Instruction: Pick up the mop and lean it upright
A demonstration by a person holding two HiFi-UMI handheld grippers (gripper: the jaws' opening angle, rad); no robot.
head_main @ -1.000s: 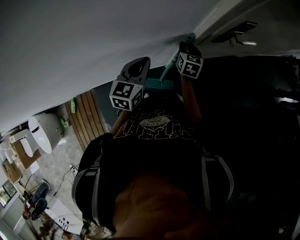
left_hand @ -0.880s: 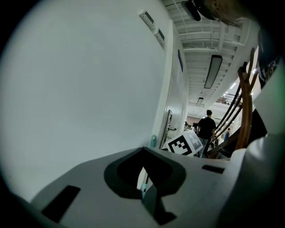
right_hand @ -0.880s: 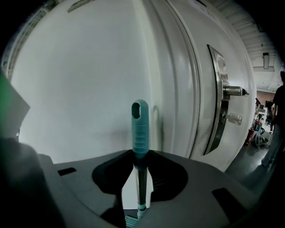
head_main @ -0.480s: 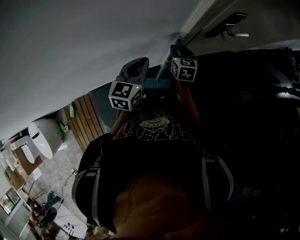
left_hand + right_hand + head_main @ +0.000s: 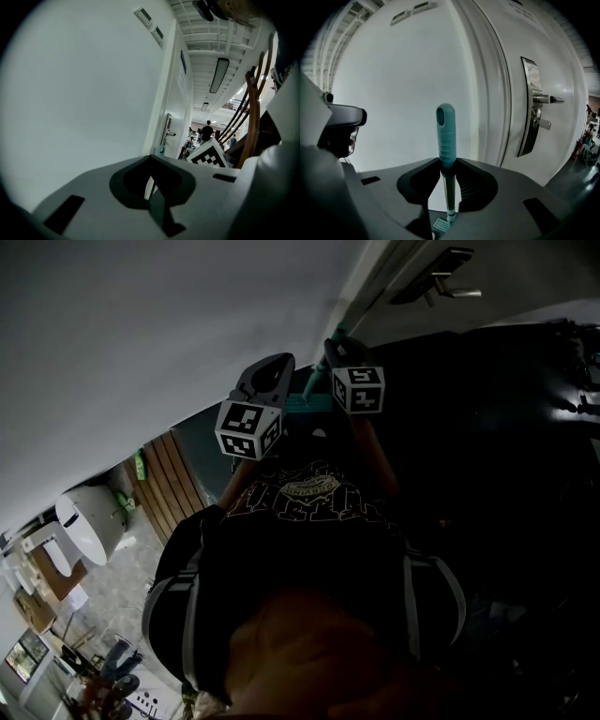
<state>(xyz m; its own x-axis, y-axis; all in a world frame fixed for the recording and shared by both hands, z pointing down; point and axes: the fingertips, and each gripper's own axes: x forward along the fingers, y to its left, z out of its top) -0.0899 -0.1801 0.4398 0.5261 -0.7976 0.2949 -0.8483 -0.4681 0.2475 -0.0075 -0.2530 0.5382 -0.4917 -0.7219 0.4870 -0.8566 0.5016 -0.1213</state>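
Right gripper (image 5: 447, 165): jaws clamped on the mop (image 5: 446, 133), just below its teal grip.
Mop: upright; the grip rises above the right gripper's jaws, and the thin shaft drops below them to the mop head (image 5: 440, 225).
Left gripper (image 5: 152, 180): jaws together with nothing between them, just left of the right gripper.
Wall (image 5: 393, 84): white, straight ahead of both grippers; whether the mop touches it cannot be told.
Door (image 5: 562, 154): ahead and right of the right gripper, with a metal lever handle (image 5: 543, 99).
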